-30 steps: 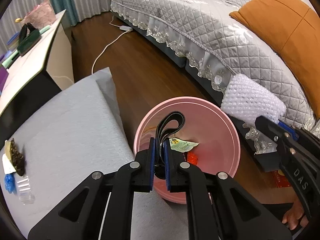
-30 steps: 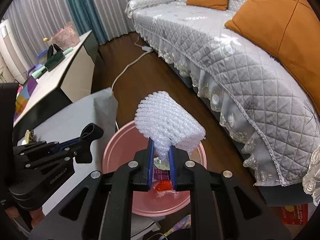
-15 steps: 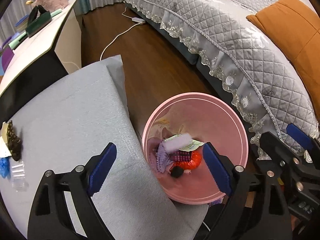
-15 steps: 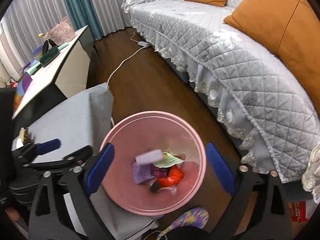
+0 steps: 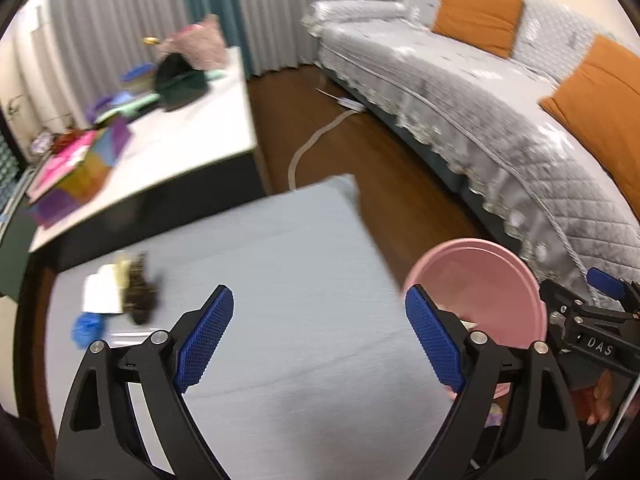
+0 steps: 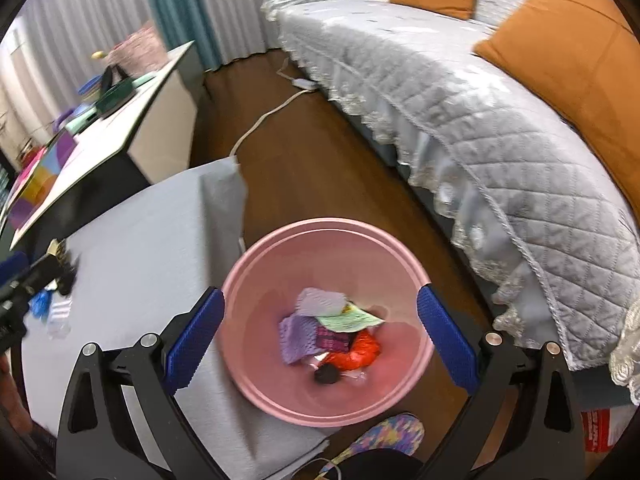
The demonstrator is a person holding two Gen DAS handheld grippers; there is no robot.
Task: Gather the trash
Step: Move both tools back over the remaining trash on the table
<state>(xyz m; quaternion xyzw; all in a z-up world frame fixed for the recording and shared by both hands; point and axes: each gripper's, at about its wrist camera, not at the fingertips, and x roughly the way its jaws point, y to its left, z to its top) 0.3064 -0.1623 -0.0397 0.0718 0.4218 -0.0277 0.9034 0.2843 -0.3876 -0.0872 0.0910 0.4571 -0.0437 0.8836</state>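
A pink bin (image 6: 280, 248) stands on the floor beside a grey-covered table (image 6: 152, 224). Inside lie bubble wrap (image 6: 322, 302), a green paper, a red wrapper (image 6: 360, 354) and a black band (image 6: 326, 374). My right gripper (image 6: 320, 338) is open and empty above the bin. My left gripper (image 5: 320, 338) is open and empty over the grey table (image 5: 280, 260), with the bin (image 5: 480, 264) to its right. Trash stays at the table's left: a white paper (image 5: 102, 294), a dark brown clump (image 5: 138, 292), a blue scrap (image 5: 86, 328) and a clear plastic piece.
A grey quilted sofa (image 6: 460, 92) with orange cushions (image 6: 560, 32) runs along the right. A white side table (image 5: 180, 132) with bags and colourful items stands behind the grey table. A white cable (image 6: 260, 120) lies on the wooden floor.
Both grippers opened and dropped the black band and bubble wrap into the bin. The left gripper has since swung left, over the grey table toward the remaining trash.
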